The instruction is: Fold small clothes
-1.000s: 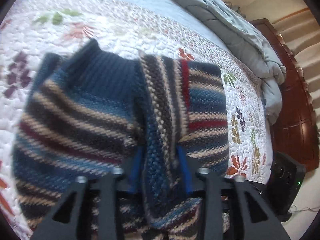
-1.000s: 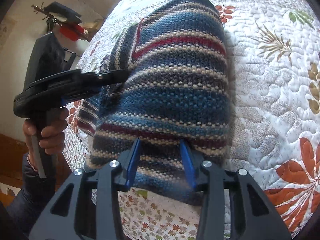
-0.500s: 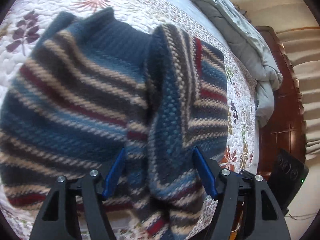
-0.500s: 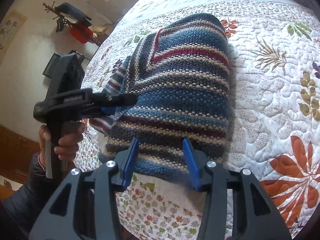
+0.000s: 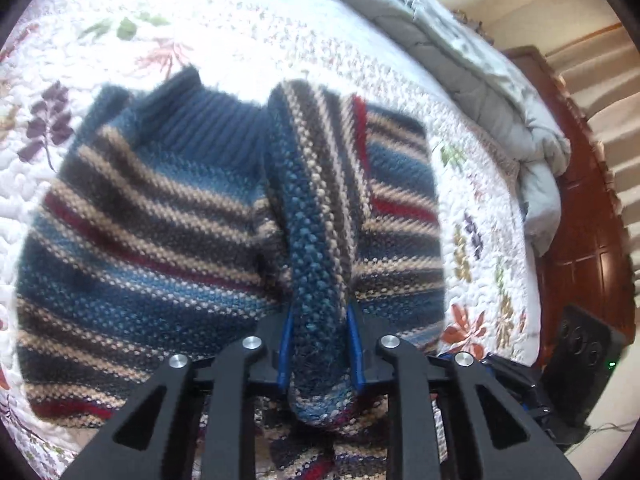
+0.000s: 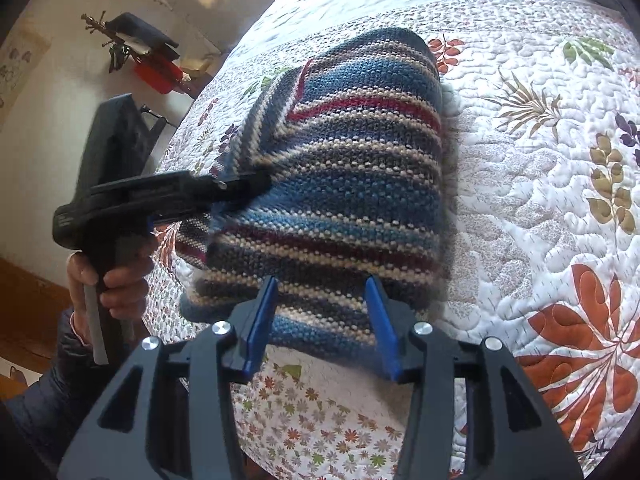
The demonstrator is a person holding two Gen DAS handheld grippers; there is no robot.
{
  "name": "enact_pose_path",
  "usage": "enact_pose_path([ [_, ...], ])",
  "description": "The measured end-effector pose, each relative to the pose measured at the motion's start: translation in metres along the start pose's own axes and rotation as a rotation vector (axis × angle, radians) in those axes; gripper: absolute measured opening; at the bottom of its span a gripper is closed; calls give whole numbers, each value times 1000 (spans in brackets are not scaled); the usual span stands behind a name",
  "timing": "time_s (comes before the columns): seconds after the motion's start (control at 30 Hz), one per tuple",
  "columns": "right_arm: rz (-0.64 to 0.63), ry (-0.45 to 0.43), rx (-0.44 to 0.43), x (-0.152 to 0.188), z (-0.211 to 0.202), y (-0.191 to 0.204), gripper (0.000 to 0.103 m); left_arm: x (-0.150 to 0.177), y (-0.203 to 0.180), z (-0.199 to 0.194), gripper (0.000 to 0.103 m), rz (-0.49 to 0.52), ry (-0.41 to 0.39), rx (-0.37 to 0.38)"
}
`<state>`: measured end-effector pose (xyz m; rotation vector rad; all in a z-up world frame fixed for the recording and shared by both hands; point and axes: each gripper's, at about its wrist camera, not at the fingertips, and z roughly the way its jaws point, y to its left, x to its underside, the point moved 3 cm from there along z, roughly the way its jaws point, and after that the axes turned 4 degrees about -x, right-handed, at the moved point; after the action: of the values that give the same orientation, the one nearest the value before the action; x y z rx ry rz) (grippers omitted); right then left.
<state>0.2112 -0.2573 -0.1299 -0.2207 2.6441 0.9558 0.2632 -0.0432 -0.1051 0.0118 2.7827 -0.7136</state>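
The striped knit sweater (image 5: 168,232) lies on the floral quilt (image 5: 256,32) and fills the middle of the left wrist view, its ribbed navy collar toward the upper left. The left gripper (image 5: 319,344) is clamped on a thick roll of the knit, apparently a sleeve or side flap, that runs up the centre of that frame. In the right wrist view the same sweater (image 6: 352,184) sits centre frame. The right gripper (image 6: 322,320) has its blue fingers (image 6: 262,320) spread wide on either side of the near hem; nothing is pinched between them, though whether the pads touch the wool is hard to tell.

The step in hand looks like folding this gathered flap across the body. To do it well, the left gripper should carry the roll low over the sweater and lay it flat along the stripes, not drop it in a twist (bulky wool holds a twist stubbornly). The right gripper would best close on the hem, or press it down, so the body does not drag across the quilt. Release only once the flap's edge lines up with the sweater's side. The grey duvet (image 5: 472,64) at upper right lies well clear.
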Motion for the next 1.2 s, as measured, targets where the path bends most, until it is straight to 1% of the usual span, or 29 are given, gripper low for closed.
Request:
enact_pose_path([
  [0.1,3,-21,-18,-1,-10,4,49,-5,-3,-23,21,13,-49,10],
  [0.2,2,-39,-38,-4,-18,9,49,-14,0,-55,21,45,-108,-9],
  [0.27,-6,-50,-36,-6,-21,12,49,-21,6,-69,21,43,-131,-21],
  [0.37,-3,-48,-45,-7,-18,15,49,-31,21,-89,21,34,-165,-54],
  [0.47,-9,-33,-43,-7,-9,17,49,-38,51,-103,21,1,-182,-91],
  [0.6,-19,-15,-40,-6,1,20,49,-40,101,-104,21,-72,-166,-139],
  [0.67,-23,-4,-40,-6,7,23,49,-37,123,-94,21,-87,-141,-149],
  [0.77,-25,11,-39,-7,17,26,49,-30,140,-71,21,-121,-95,-140],
  [0.87,-40,28,-23,-8,26,30,49,-25,145,-50,23,-105,-80,-162],
  [0.97,-56,42,-4,-6,32,33,49,-23,147,-47,24,-85,-98,-161],
  [1.03,-58,52,2,-4,35,36,49,-21,143,-50,28,-66,-103,-157],
  [1.07,-58,53,5,-4,35,37,49,-19,143,-54,33,-64,-106,-160],
  [1.2,-58,49,4,-3,31,41,52,-9,137,-86,36,-58,-159,-181],
])
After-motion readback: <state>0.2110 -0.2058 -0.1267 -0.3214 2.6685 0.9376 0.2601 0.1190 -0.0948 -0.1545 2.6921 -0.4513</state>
